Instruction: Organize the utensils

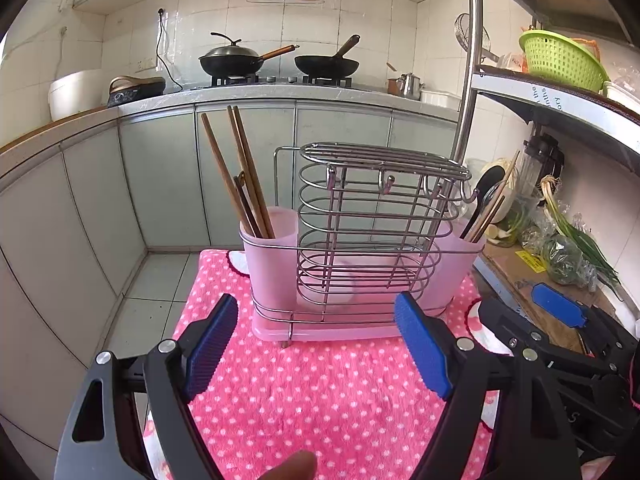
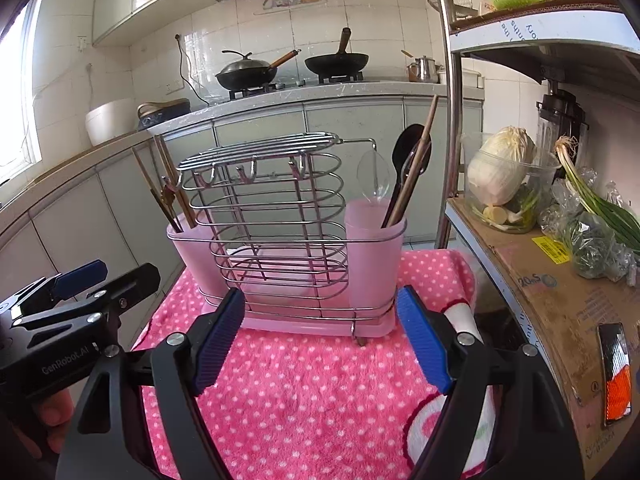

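Note:
A pink utensil holder [image 1: 268, 272] with a wire rack stands on a pink dotted towel [image 1: 320, 392]. Its left cup holds several wooden chopsticks [image 1: 240, 176]. Its right cup holds a black spoon [image 2: 410, 152], a clear spoon [image 2: 374, 176] and wooden sticks. My left gripper [image 1: 316, 304] hovers open just in front of the holder, with nothing between its blue pads [image 1: 420, 344]. My right gripper [image 2: 320, 300] is also open and empty, facing the holder [image 2: 372, 256] from the right side. Each gripper shows in the other's view: the right gripper [image 1: 528, 312] and the left gripper [image 2: 108, 276].
A metal shelf pole [image 2: 452, 120] rises right of the holder. The cardboard-lined shelf [image 2: 560, 304] carries a cabbage in a clear tub [image 2: 500, 172], bagged greens and spring onions. A green basket [image 1: 560, 60] sits above. Two woks [image 1: 240, 60] stand on the far counter.

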Motion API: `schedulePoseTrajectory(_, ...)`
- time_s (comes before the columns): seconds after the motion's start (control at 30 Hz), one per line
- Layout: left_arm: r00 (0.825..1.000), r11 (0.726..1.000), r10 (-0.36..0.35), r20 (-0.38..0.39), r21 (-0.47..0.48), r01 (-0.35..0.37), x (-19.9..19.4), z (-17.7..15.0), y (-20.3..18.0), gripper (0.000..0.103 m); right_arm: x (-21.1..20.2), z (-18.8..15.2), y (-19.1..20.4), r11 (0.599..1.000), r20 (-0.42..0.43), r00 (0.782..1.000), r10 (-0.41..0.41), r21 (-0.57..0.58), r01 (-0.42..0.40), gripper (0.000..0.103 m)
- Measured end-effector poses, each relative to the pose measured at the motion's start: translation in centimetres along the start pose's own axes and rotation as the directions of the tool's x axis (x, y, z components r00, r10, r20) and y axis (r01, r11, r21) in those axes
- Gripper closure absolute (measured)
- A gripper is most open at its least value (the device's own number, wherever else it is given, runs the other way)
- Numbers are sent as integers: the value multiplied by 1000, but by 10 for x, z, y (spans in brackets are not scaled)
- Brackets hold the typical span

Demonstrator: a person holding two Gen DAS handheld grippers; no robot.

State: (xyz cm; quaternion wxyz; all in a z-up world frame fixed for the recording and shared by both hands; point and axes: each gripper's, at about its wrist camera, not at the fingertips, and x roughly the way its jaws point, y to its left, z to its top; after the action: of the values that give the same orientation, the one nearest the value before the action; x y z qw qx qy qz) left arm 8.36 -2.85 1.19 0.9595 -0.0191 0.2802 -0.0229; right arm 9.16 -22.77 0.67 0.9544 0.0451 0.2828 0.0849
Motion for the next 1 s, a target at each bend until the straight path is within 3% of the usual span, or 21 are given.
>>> schedulePoseTrajectory(1.0,1000,1000,-7,-24,-3,7,7,-4,4,25,11,-1,1,999,-35,999,-42,-1,42,24)
